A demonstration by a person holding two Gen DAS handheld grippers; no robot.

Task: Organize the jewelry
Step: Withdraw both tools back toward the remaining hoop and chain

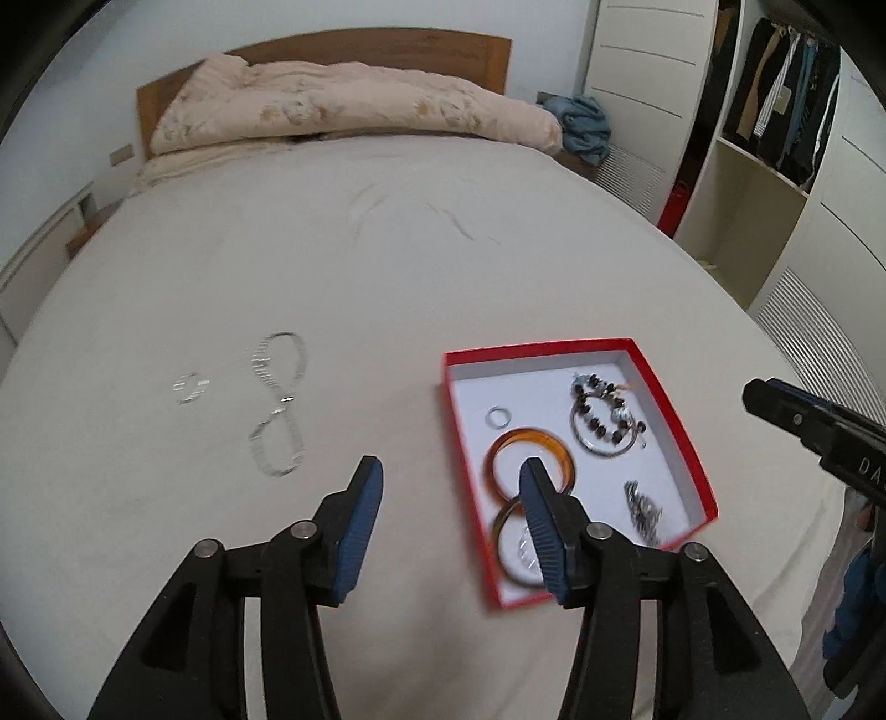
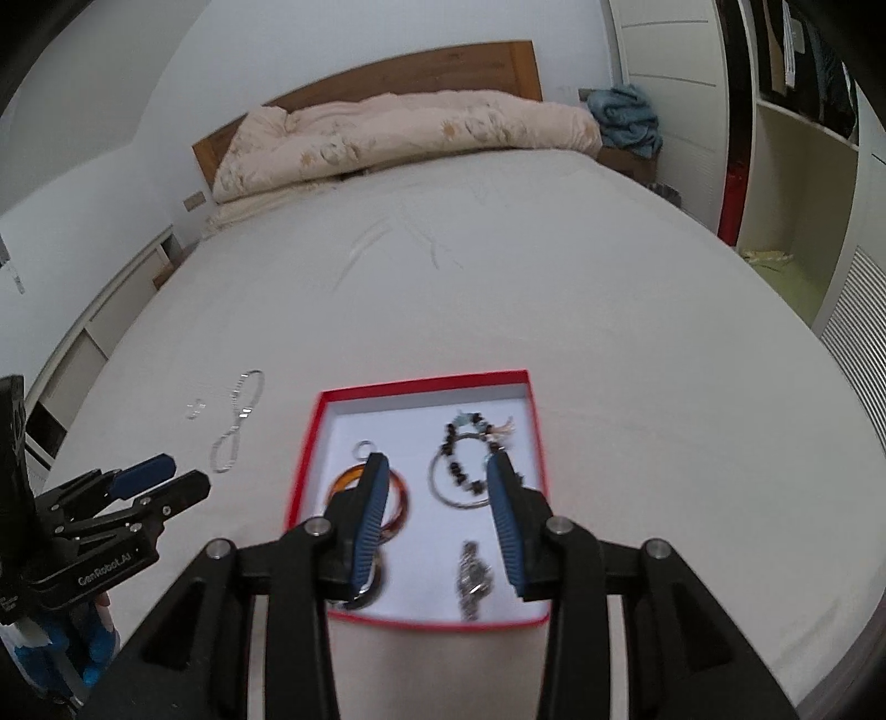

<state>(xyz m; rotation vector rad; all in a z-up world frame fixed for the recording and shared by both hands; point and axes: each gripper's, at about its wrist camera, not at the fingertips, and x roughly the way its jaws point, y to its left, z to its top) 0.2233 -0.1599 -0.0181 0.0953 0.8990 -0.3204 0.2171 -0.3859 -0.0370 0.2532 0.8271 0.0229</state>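
Note:
A red box (image 1: 678, 412) (image 2: 534, 421) with a white inside lies on the bed. It holds an amber bangle (image 1: 501, 446) (image 2: 346, 477), a small silver ring (image 1: 498, 416) (image 2: 364, 447), a beaded bracelet (image 1: 601, 412) (image 2: 459, 471) and a dark chain (image 1: 642, 509) (image 2: 473, 579). A silver necklace (image 1: 277, 404) (image 2: 235, 423) and a small silver piece (image 1: 191, 386) (image 2: 195, 410) lie on the sheet to the left. My left gripper (image 1: 451, 473) (image 2: 166, 471) is open and empty beside the box. My right gripper (image 2: 437, 462) is open and empty over the box.
A folded quilt (image 1: 354, 105) (image 2: 398, 133) lies by the wooden headboard (image 1: 387, 47). An open wardrobe (image 1: 775, 111) with hanging clothes stands at the right. A blue cloth (image 1: 581, 127) sits on the nightstand.

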